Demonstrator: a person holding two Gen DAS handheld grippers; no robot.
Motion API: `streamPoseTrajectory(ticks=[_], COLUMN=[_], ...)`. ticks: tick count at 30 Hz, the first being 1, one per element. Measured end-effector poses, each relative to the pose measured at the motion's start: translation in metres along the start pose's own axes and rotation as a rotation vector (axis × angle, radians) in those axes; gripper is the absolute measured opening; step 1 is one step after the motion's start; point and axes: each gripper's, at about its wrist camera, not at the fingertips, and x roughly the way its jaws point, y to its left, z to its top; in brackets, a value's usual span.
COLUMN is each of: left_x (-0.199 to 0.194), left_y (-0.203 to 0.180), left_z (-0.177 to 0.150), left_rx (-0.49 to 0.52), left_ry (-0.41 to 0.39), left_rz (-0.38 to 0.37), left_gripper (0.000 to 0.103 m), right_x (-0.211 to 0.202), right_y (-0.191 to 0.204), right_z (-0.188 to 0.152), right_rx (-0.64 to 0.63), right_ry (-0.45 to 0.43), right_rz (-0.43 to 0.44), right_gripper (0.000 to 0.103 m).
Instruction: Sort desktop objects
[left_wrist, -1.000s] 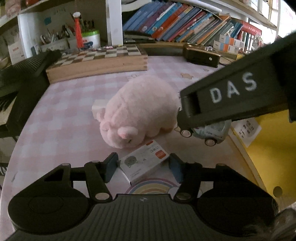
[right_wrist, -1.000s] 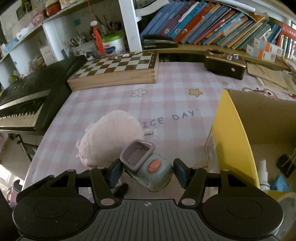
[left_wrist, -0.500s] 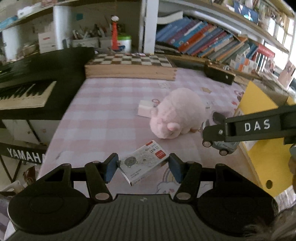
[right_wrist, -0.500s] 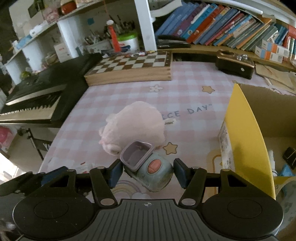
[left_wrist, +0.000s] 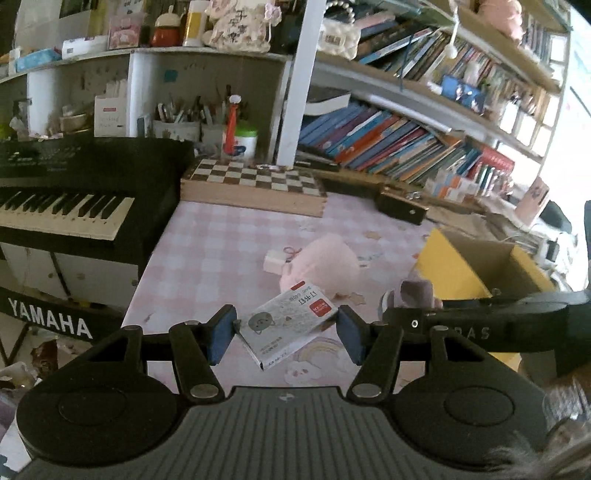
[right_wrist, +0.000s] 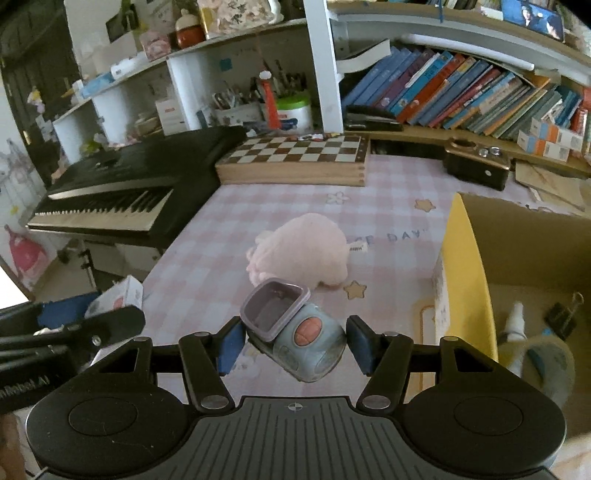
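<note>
One keyboard (left_wrist: 74, 206) stands at the far left, beside the table (left_wrist: 207, 258). One chessboard (left_wrist: 255, 184) lies at the table's back edge. One pink plush (right_wrist: 303, 251) rests mid-table, with one small white block (left_wrist: 275, 261) just beside it on its left in the left wrist view.

The left gripper (left_wrist: 282, 334) is raised above the table's near edge, its jaws at medium width, clamped on one card box (left_wrist: 288, 325), which is tilted, with its red label toward the upper right. The blue pads (left_wrist: 221, 332) touch the box at both ends.

The right gripper (right_wrist: 293, 347) is likewise lifted, jaws at medium width, gripping one toy car (right_wrist: 295, 332); the car is blue-grey with a purple open hopper on top and one orange button facing the camera. It hangs tilted, above the table near the plush.

One dark case (right_wrist: 476, 166) sits at the back right of the table. One yellow carton (right_wrist: 465, 266), open at the top, stands at the right. Inside it: one white bottle (right_wrist: 515, 321) and one black binder clip (right_wrist: 563, 317); other contents cannot be told apart.
</note>
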Motion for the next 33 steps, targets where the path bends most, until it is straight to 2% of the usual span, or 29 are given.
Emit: streamPoseTrajectory(ticks=[10,24,33], left_x=[-0.042,-0.09,-0.116], left_y=[-0.004,0.0,-0.004], left_z=[-0.024,-0.058,-0.076], left_rx=[0.024,0.037,0.062], left_ry=[0.007,0.029,0.03], left_rz=[-0.055,-0.087,-0.119], left_gripper=[0.057,0.057,0.057], right_x=[-0.039,-0.077,-0.103], right_y=[0.013,0.039,0.044], right_z=[-0.033,-0.083,-0.109], right_rx=[0.014,0.055,0.082], right_ry=[-0.019,0.001,-0.025], right_rz=[-0.007,-0.011,-0.063], right_gripper=[0.061,0.061,0.061])
